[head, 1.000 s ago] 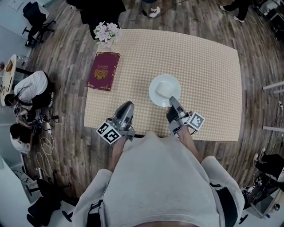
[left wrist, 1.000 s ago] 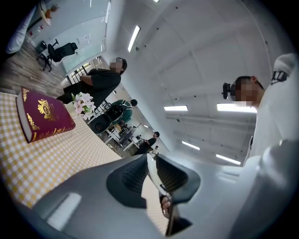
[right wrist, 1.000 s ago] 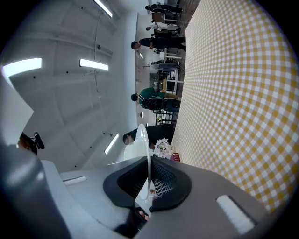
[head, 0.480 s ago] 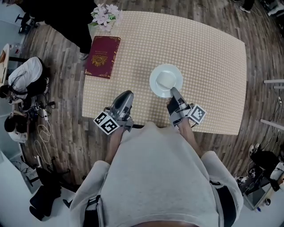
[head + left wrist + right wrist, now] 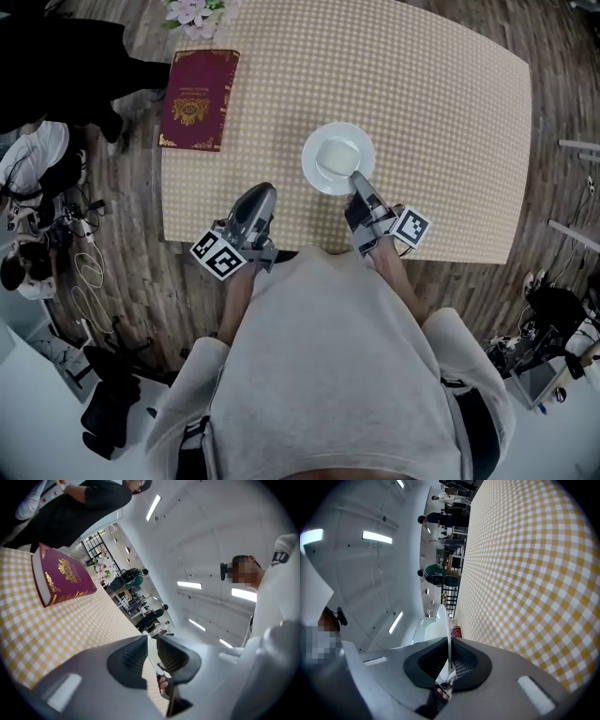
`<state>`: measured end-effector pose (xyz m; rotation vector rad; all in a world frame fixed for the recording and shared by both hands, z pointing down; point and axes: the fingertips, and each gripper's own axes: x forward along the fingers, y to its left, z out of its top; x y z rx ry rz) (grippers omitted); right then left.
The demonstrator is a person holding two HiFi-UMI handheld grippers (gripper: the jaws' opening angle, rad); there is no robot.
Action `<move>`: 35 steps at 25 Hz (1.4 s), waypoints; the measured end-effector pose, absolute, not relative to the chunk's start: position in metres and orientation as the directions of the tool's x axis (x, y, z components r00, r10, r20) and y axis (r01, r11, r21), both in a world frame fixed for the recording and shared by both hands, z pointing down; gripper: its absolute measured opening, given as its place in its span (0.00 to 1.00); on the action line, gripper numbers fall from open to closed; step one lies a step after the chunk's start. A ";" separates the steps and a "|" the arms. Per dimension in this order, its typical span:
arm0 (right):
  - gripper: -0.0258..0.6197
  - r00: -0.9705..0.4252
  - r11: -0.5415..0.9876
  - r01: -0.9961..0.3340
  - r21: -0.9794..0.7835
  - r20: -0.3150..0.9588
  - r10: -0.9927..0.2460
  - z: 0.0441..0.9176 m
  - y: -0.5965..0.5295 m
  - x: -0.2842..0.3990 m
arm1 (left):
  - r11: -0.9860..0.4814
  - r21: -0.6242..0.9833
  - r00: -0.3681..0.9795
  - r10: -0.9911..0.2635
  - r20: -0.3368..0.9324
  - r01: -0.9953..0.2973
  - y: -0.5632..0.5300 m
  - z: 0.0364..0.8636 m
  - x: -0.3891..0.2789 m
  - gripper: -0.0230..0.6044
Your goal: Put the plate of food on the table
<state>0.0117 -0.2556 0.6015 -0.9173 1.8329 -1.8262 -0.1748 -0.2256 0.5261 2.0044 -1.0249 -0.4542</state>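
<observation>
My right gripper [image 5: 358,181] pinches the near rim of the plate [image 5: 312,171], which extends straight ahead over the table [image 5: 450,112], seemingly just above it; my left gripper [image 5: 260,194], jaws together and empty, sits beside, farther off.

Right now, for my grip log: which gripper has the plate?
The right gripper, with its jaws shut on the plate at its near rim. The left gripper is clear of it, off to its left.
</observation>
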 end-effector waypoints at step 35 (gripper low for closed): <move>0.06 -0.655 -0.331 -0.245 -0.911 0.408 -0.636 0.709 -0.279 -0.007 | -0.297 0.841 0.626 -0.778 0.061 -0.451 -0.239 0.550 -0.176 0.12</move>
